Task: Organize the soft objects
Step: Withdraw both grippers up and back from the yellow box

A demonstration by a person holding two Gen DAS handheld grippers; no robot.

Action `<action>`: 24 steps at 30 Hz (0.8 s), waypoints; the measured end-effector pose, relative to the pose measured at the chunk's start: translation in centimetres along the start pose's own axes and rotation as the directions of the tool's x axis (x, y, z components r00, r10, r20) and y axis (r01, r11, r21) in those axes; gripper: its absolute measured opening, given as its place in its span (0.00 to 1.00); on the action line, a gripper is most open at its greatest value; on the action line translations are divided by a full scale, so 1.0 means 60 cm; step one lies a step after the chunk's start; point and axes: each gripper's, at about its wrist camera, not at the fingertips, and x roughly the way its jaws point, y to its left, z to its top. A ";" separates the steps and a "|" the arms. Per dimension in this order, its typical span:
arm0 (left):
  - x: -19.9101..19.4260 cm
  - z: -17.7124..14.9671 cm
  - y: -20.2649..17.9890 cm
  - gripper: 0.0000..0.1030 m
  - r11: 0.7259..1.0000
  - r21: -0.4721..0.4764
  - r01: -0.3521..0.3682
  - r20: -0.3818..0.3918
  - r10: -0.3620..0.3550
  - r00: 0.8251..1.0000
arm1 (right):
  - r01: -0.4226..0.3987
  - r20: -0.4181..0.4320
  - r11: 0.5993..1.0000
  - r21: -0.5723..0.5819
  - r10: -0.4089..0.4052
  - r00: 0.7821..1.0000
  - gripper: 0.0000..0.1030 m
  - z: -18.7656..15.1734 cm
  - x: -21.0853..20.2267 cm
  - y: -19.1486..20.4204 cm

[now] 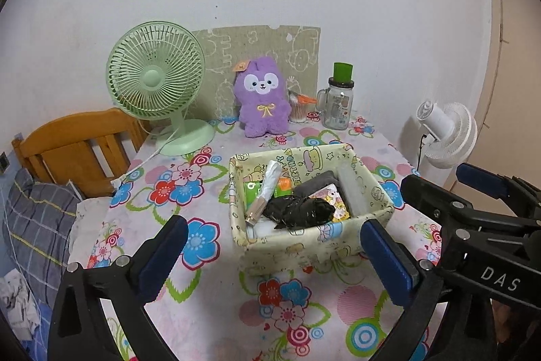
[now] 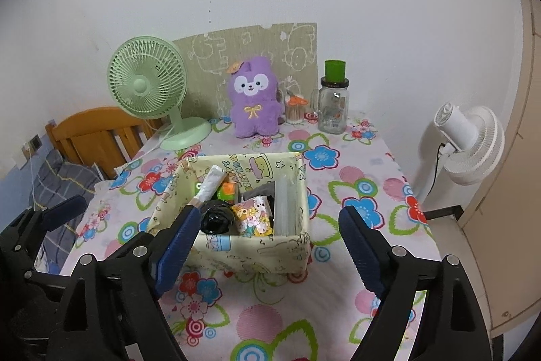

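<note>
A purple plush toy (image 1: 263, 97) sits upright at the back of the flowered table, against a cardboard sheet; it also shows in the right wrist view (image 2: 253, 97). A cream fabric basket (image 1: 368, 188) stands mid-table holding a black bag (image 1: 297, 210), a tube, packets and a grey item; it also shows in the right wrist view (image 2: 297, 246). My left gripper (image 1: 274, 249) is open and empty, just in front of the basket. My right gripper (image 2: 267, 246) is open and empty at the basket's front; it also shows in the left wrist view (image 1: 443, 188) at right.
A green desk fan (image 1: 155, 80) stands back left with its cord on the table. A glass jar with a green cap (image 1: 338, 102) and a cotton swab cup (image 1: 297, 110) stand back right. A white fan (image 2: 470, 141) stands right of the table; a wooden bed frame (image 1: 74, 144) is left.
</note>
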 end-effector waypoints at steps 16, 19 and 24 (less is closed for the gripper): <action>-0.089 -0.041 0.004 1.00 0.999 -0.027 -0.029 0.068 0.031 0.997 | 0.021 0.095 1.000 -0.022 -0.019 0.995 0.93 -0.033 -0.094 0.013; -0.103 -0.047 0.005 1.00 0.999 -0.032 -0.027 0.075 0.029 0.997 | 0.019 0.107 1.000 -0.016 -0.017 0.994 0.94 -0.041 -0.107 0.013; -0.121 -0.055 0.005 1.00 0.999 -0.038 -0.026 0.095 0.030 0.995 | 0.026 0.127 1.000 -0.002 -0.026 0.992 0.96 -0.048 -0.128 0.012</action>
